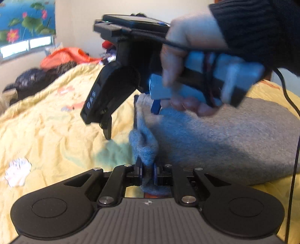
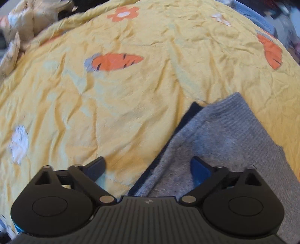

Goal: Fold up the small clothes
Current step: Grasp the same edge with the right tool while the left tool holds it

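A fold of grey knitted garment (image 1: 146,150) is pinched in the nearly closed left gripper (image 1: 147,171); the right gripper (image 2: 148,169) is spread wide with nothing held.

The grey knit is laid across a crumpled yellow bedspread with orange flower prints (image 2: 112,97), its bunched edge drawn up between the left pads. The right tool, gripped by a hand (image 1: 187,56) in a dark ribbed sleeve (image 1: 262,28), is pointed steeply down over the garment's corner, one finger over fabric, the other over bedspread. Heaped clothes (image 1: 65,56) are seen at the far edge.

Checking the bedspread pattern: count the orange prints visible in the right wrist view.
3: a flower at top centre, a striped patch left of centre, another at the right edge. More may lie out of frame.
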A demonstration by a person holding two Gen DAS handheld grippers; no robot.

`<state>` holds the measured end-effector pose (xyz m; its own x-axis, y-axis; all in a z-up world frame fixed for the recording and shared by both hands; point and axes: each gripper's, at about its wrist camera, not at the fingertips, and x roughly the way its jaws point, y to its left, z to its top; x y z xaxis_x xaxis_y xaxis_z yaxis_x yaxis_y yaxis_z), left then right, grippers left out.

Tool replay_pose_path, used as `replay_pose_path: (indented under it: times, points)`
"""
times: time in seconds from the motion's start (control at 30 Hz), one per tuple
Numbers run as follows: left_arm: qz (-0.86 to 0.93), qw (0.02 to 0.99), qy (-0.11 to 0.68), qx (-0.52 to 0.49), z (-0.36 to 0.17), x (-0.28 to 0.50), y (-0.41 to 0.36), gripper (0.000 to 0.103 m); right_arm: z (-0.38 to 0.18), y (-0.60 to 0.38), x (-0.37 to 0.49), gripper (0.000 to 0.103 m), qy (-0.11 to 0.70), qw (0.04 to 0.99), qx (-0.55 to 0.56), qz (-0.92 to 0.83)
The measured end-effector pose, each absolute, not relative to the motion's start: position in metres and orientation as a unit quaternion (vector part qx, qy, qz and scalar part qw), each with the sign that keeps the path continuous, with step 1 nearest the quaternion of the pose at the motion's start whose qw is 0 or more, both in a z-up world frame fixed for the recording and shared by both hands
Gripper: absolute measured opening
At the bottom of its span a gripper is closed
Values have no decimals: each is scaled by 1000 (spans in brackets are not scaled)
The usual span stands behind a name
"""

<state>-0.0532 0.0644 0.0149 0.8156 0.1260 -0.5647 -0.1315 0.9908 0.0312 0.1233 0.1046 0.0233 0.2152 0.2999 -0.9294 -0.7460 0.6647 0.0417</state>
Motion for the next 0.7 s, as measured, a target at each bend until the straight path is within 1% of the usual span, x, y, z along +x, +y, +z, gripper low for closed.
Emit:
replay_pose_path:
  times: [0.07,0.13,0.17,0.2,0.27,0.3,0.37,0.5,0.53,0.57,0.6,0.63,0.67,0.7]
  points:
    - [71,950,303,-24,15,-50,70,10,20,112,114,103,506,753,-244,342]
    - [75,949,304,-35,15,-48,73,10,22,110,119,102,513,752,-234,342]
    - [75,949,306,-31,16,-48,72,5,24,107,122,101,516,752,-224,344]
    - [74,949,304,-28,17,-49,70,5,26,103,124,100,520,751,-212,347]
    - [67,954,290,-18,20,-53,66,4,30,96,130,91,525,753,-192,347]
    - [63,958,280,-6,22,-55,62,4,31,93,132,89,527,754,-184,346]
    - [52,963,265,12,25,-59,55,4,34,87,135,80,525,756,-181,347]
    - [44,968,245,30,30,-62,49,4,36,82,140,67,528,755,-179,344]
    - [43,968,244,33,30,-61,47,4,37,81,141,59,528,757,-181,340]
    - [41,968,244,36,31,-61,45,4,37,80,142,48,526,758,-187,337]
    - [40,968,244,37,31,-61,45,4,38,79,144,43,525,759,-194,333]
    - [40,968,244,38,31,-61,45,4,39,76,147,33,527,758,-195,332]
    - [40,968,243,38,30,-61,44,4,39,73,151,21,531,757,-191,331]
    - [40,968,244,39,29,-62,45,4,40,68,154,15,533,757,-186,328]
